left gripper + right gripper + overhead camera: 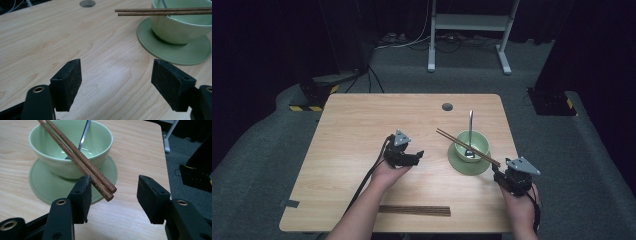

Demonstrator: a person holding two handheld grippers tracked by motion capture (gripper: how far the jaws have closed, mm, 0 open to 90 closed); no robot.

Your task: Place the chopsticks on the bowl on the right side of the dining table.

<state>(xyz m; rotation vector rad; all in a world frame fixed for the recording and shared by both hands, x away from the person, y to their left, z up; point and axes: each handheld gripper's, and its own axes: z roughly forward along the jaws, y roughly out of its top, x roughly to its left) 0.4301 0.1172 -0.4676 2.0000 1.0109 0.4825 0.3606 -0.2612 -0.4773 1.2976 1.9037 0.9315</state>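
Chopsticks [467, 146] are lying as a pair across the rim of the bowl [473, 145], which is sitting on a saucer [468, 165] near the table's [362, 120] right edge, roughly midway along it. A spoon [470, 131] is leaning in the bowl, its handle pointing toward the far edge. The chopsticks are running from the bowl's far-left side toward the near-right, and their near ends are jutting out past the saucer.

In the right gripper view, those ends are sitting between the jaws of the right gripper [113, 192], close against the left pad; the jaws are standing apart and are not pinching the sticks, so the pair is resting on the bowl, released. In the high view this gripper [498, 172] is hovering just off the saucer's near-right side.

The left gripper [418, 155] is hovering over the middle of the table, left of the saucer, pointing toward the bowl. Its jaws are standing wide with only bare wood between them.

A second bundle of chopsticks [414, 210] is lying flat along the near edge.
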